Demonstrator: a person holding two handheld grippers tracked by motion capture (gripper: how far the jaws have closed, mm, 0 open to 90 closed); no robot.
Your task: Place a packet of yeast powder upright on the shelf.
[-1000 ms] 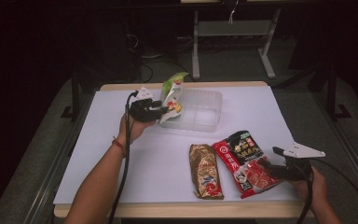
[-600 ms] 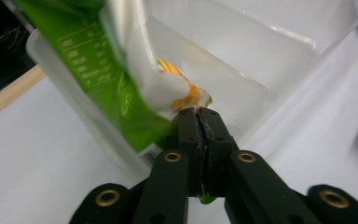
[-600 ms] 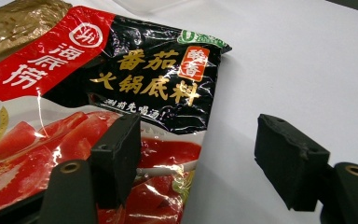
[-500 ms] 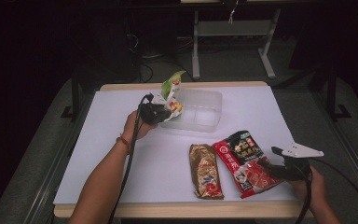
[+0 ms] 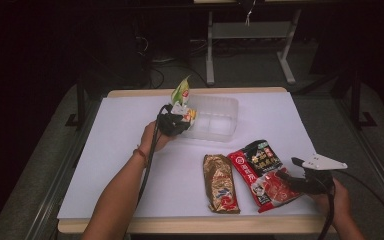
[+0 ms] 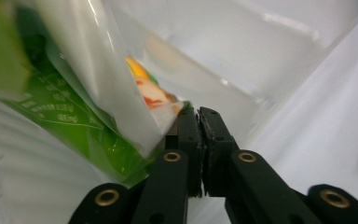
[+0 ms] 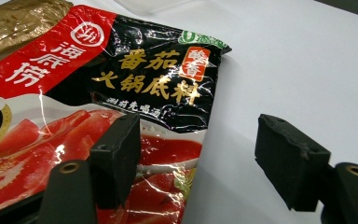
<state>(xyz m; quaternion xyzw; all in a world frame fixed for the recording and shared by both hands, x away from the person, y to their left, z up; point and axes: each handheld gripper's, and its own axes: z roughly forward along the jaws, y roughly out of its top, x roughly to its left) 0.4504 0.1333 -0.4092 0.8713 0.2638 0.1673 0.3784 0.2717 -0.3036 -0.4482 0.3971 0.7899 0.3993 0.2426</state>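
We found the clear plastic container [image 5: 212, 117] standing at the far middle of the white table [image 5: 105, 165], and we saw nothing lying on its see-through floor in the high view. The green and white packet [image 5: 182, 95] stood upright at the container's left wall, its top rising above the rim. The left gripper [image 5: 176, 122] sat at that same wall. In the left gripper view, its jaws were nearly together, pinching the lower corner of the green and white packet [image 6: 98, 116]; they had just been parting slightly after closing fully, with the packet's edge caught between them. Behind the packet we could see the container's clear wall [image 6: 242, 60] and pale inside. Whether the packet's bottom rested inside the container or against its outside wall, we could not tell.

Nearer the front edge lay the gold packet [image 5: 221, 182] and, just beside it on the right, the red and black packet [image 5: 260, 172], both flat on the table and outside the container. The right gripper [image 5: 292, 178] rested at the near right, its jaws standing wide apart. In the right gripper view, one jaw lay over the red and black packet [image 7: 121, 93] and the other over bare table, pressing on nothing.
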